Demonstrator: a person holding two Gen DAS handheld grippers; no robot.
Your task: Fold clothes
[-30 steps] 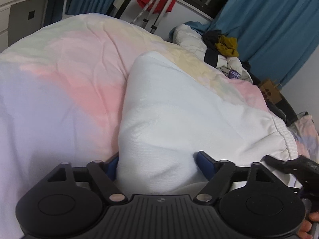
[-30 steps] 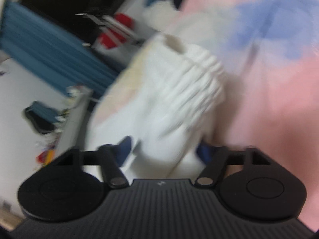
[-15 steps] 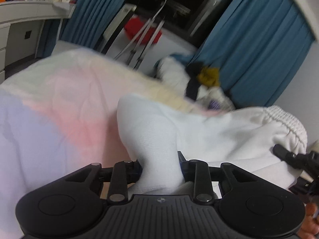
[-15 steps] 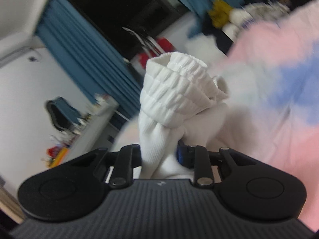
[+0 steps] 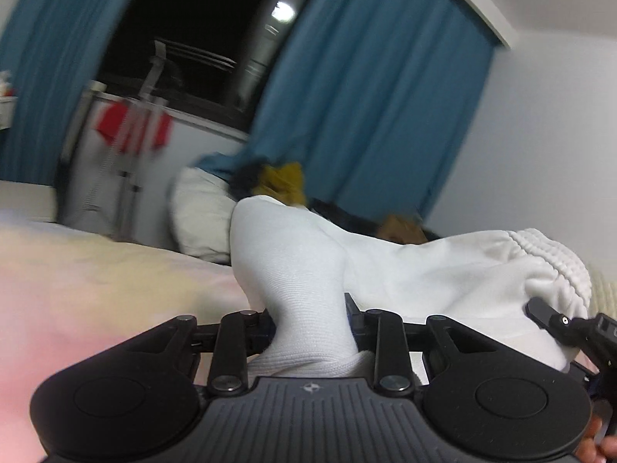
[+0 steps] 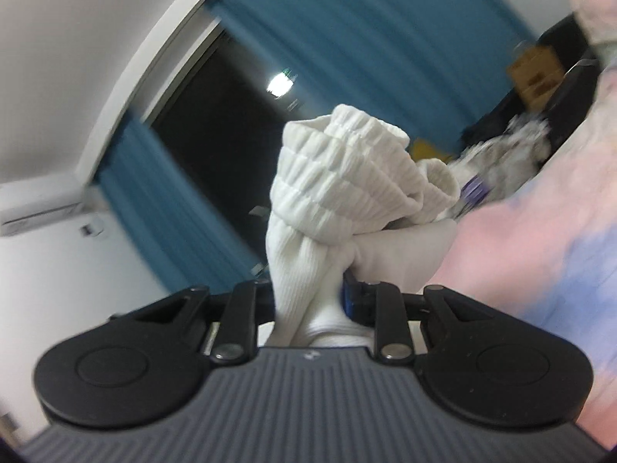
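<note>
The left gripper [image 5: 310, 320] is clamped on a bunched fold of the white garment [image 5: 424, 270], which is lifted above the pastel bedspread [image 5: 96, 289]. The right gripper [image 6: 308, 301] pinches the garment's ribbed elastic band [image 6: 339, 177], bunched above its fingers. Blue curtains [image 5: 366, 96] hang at the far wall.

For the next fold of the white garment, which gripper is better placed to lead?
Probably the right gripper: it pinches the white knit garment's ribbed elastic hem, a clean edge. The left gripper clamps bunched plain fabric.
</note>
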